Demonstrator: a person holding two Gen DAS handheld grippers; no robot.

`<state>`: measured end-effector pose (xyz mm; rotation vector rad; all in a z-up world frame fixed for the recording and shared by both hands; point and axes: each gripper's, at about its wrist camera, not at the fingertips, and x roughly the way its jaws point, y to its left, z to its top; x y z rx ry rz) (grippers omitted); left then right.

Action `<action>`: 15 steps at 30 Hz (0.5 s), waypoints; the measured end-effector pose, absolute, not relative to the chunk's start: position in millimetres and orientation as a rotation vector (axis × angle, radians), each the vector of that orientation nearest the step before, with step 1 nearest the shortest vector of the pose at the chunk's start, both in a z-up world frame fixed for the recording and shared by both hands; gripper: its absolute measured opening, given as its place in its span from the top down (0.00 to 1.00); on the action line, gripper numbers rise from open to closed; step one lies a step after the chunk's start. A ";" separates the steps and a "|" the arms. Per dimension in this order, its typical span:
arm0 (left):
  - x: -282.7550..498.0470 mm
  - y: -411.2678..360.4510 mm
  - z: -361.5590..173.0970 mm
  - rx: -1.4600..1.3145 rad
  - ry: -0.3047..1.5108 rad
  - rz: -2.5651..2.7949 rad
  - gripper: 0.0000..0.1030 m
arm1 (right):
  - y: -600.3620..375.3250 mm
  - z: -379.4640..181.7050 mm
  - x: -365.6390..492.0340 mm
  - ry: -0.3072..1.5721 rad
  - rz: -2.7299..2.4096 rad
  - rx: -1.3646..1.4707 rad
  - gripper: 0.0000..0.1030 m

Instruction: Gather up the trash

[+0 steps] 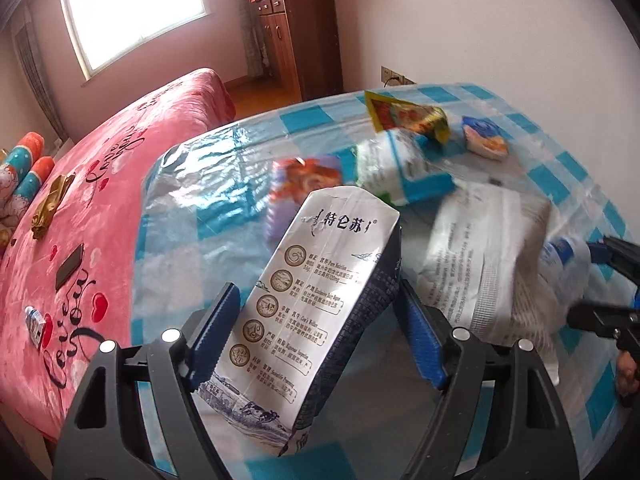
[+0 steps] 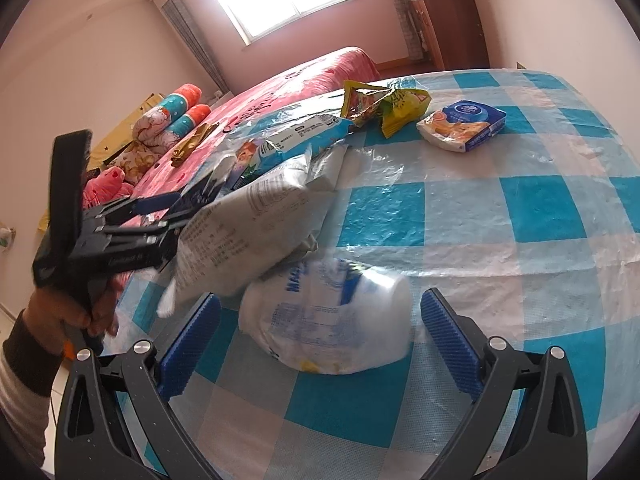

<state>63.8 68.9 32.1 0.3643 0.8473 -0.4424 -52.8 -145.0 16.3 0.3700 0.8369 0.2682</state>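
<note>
My left gripper [image 1: 316, 316] is shut on a white and dark-blue milk carton [image 1: 320, 280], held tilted above the table; in the right wrist view the left gripper [image 2: 188, 204] shows at the left, the carton mostly hidden behind a bag. My right gripper [image 2: 320, 328] is open, its blue pads either side of a crumpled white plastic bag with blue print [image 2: 332, 320] lying on the checked tablecloth [image 2: 520, 208]. A white printed bag [image 2: 256, 232] lies between the two grippers, also in the left wrist view [image 1: 480, 256].
More trash lies farther back: a yellow-red snack wrapper [image 2: 380, 104], a blue tissue pack [image 2: 464, 124], a white-blue wrapper [image 2: 296, 132] and a purple-orange packet [image 1: 304, 176]. A bed with a pink blanket [image 1: 100, 208] stands left of the table. A wooden cabinet [image 1: 296, 32] is by the wall.
</note>
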 end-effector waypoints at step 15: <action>0.5 78.2 32.0 0.188 0.909 -0.364 0.39 | -116.4 12.1 -59.5 0.915 0.247 0.050 0.04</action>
